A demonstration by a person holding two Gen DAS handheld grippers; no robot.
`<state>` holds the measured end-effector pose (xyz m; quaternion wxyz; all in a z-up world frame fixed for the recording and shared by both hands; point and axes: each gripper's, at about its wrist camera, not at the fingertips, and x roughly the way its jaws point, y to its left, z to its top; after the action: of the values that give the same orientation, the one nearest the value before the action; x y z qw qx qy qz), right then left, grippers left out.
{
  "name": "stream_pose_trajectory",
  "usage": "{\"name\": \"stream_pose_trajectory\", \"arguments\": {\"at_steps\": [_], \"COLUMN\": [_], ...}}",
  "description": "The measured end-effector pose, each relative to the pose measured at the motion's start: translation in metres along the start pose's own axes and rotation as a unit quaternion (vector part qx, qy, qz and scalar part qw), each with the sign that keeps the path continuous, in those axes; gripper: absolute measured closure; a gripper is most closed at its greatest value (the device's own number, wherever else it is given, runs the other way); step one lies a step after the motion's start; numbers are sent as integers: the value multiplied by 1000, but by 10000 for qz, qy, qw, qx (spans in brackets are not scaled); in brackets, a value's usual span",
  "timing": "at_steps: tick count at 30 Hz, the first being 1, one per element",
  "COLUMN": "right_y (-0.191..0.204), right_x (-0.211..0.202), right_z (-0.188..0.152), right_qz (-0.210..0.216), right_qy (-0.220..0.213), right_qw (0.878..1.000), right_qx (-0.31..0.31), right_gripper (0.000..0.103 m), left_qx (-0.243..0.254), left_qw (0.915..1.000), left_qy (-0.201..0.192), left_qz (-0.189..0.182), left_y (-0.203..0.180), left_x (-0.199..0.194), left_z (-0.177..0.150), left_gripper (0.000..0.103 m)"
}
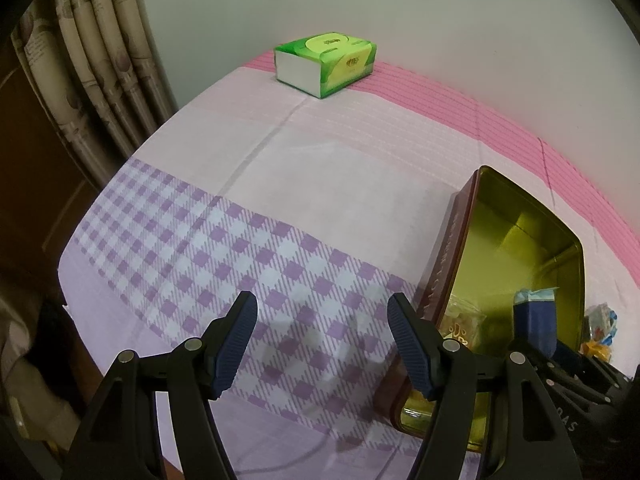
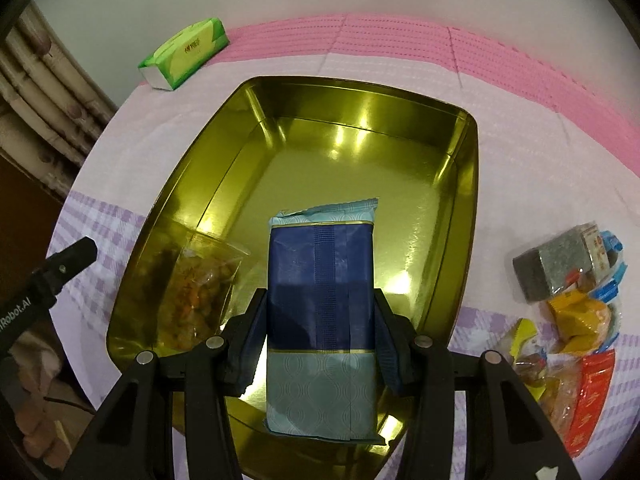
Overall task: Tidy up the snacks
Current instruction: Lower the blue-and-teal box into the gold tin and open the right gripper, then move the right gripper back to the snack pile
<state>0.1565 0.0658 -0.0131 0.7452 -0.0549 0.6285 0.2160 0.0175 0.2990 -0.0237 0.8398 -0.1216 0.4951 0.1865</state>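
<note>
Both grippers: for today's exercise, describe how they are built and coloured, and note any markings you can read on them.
The left gripper and right gripper match: matte black angular linkage arms with triangular cut-outs, round silver pivot pins, and two dark navy ribbed pads each. White lettering shows on the black bodies; in the right wrist view the left gripper's side reads partly as "Robot.AI". No cables or sleeves are visible.

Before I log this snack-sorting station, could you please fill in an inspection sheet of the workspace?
Surface: tablecloth, pink stripes, lilac checks.
Job's things: gold tin, open, holds a clear bag; blue pack over the tin; loose snacks right of it.
Clutter: tissue pack at the far edge.
Grippers: left tool open, empty, beside the tin; right tool shut on the blue pack.
Cables: thin one at the table's near edge, unclear.
Surroundings: wall, curtain.
</note>
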Motion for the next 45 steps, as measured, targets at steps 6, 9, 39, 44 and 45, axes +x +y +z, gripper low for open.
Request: {"name": "stream_pose_trajectory", "arguments": {"at_steps": [6,9,39,44,45], "right_y": [-1,-1,-55,-106,-117], "right_x": [3,5,-69,-87,-90], "right_z": [-2,-1,-14,-26,-29], "right_qz": [-409,-489,-154,-437,-525], "right_qy": [-54,-39,-474,-507,-496], "right_qw": [9989,9983,9987,9975,9969], "right_qx": [-226,-325,-59,244,309], "right_gripper": [57,57,44,44,44], "left_qx": [31,23,196,287,300], "left_qw": [10000,10000,9997,9995,9995], "left_qy": [-2,6,-15,-41,-42], "left_qz": [-22,-22,-117,-97,-93], "left_y": [-1,-2,-9,-14,-14], "left_x": [1,1,0,-1,-2], "left_z": [-2,-2,-3,-4,-5], "left_gripper": [35,35,34,34,34]}}
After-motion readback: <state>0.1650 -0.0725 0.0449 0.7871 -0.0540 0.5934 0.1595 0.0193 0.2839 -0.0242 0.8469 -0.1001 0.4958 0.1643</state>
